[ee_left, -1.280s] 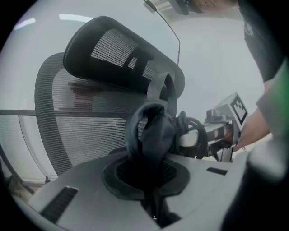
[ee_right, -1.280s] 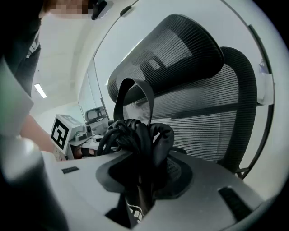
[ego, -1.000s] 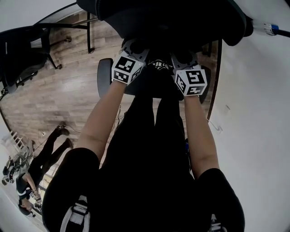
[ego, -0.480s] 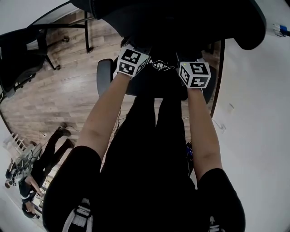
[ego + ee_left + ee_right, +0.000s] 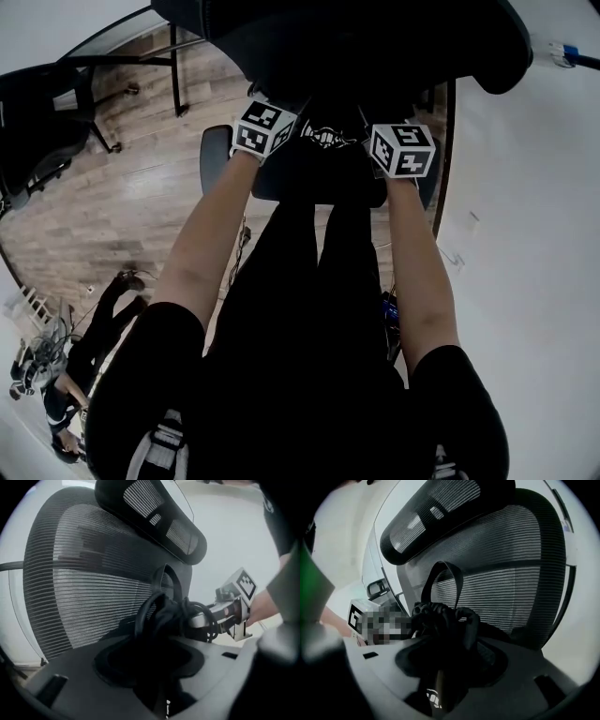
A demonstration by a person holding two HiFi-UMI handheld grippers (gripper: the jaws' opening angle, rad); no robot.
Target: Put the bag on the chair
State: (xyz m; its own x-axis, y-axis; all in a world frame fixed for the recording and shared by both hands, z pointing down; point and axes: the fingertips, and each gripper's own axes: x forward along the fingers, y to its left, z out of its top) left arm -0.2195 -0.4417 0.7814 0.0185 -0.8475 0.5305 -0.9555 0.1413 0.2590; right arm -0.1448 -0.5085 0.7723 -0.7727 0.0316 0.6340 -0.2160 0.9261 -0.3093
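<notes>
The fingers of the left gripper have just been opening and now stand released, with a strap of the black fabric bag lying loose between them. The fingers of the right gripper have likewise been opening and are released, dark bag fabric between them too. The bag sits just ahead of both pairs of fingers, between the two grippers, its looped straps standing up. Beyond the fingers rises the black mesh-backed office chair, with its curved headrest above them.

Black bag, grey striped-mesh chair, brown plank floor
</notes>
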